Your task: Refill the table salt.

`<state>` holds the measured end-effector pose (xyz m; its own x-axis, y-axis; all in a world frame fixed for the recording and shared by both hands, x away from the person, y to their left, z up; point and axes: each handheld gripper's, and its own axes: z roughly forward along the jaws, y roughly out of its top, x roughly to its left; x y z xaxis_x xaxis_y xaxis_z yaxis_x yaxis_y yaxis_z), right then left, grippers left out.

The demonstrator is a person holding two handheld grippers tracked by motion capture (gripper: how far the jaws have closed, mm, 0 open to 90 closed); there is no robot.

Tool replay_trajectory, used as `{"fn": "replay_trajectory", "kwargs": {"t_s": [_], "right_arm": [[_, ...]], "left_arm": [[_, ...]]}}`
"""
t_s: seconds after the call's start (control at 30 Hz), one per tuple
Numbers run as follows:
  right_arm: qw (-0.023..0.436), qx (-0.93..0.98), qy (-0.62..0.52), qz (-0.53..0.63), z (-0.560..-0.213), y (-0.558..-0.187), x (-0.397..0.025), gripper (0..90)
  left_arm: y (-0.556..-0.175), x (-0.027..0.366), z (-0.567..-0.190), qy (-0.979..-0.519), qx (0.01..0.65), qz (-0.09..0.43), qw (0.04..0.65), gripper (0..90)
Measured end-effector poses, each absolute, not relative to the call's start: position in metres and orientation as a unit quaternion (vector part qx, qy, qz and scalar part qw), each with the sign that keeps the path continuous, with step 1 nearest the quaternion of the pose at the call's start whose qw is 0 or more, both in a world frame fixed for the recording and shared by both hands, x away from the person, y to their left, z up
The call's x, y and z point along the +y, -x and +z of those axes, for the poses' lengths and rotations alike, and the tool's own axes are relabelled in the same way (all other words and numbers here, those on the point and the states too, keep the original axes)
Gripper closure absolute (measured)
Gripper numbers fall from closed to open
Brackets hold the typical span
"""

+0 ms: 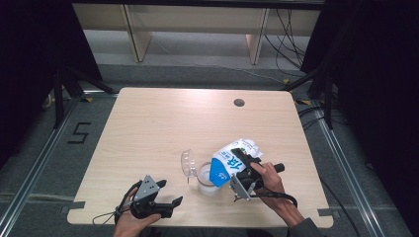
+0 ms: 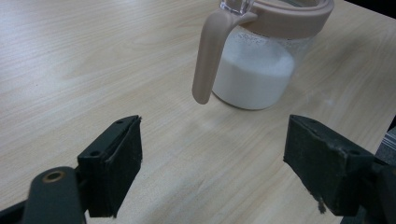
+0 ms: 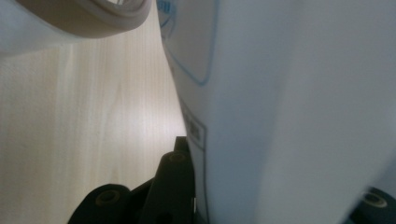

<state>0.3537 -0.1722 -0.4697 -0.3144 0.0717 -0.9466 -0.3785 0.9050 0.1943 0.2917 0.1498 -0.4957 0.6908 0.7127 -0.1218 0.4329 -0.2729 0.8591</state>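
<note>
**Pouring from the bag into the jar**

Claw first: your right gripper [image 1: 245,174] was clenched on the white-and-blue bag [image 1: 228,160], with the jaws pinching its flat side, as the right gripper view showed the bag's wall [image 3: 299,112] pressed between the black jaws. You had the bag tipped over, its lower blue corner just ahead of the jaws and down over the mouth of the clear jar [image 1: 207,178]. The jar stood directly in front of that claw, touching or nearly touching the bag's corner; I could not tell which. Its clear lid [image 1: 188,163] was flipped open on the far side from the bag.

Your left gripper [image 1: 157,201] was released, jaws spread wide and holding nothing. It rested low at the near edge of the table [image 1: 163,123]. Ahead of its jaws, apart from them, stood the jar [image 2: 257,74], partly filled with white powder, its beige handle [image 2: 208,60] hanging toward the claw and its beige rim [image 2: 294,18] above.

I judged the step to be the pour itself, well under way, since the jar was roughly half full. The next move called for you to keep the grip firm, hold the bag's corner over the rim, and tilt back gently once enough was in. Your left claw was free to steady the jar by its handle if it began to slide.
</note>
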Motion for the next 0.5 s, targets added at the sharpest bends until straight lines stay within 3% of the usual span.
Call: {"fn": "replay_trajectory", "kwargs": {"t_s": [0.5], "right_arm": [[0.517,0.809,0.003,0.281,-0.463,-0.361,-0.187,81.7]], "left_arm": [[-0.291,0.15,-0.496,-0.785,0.372,0.146,0.473,19.0]]}}
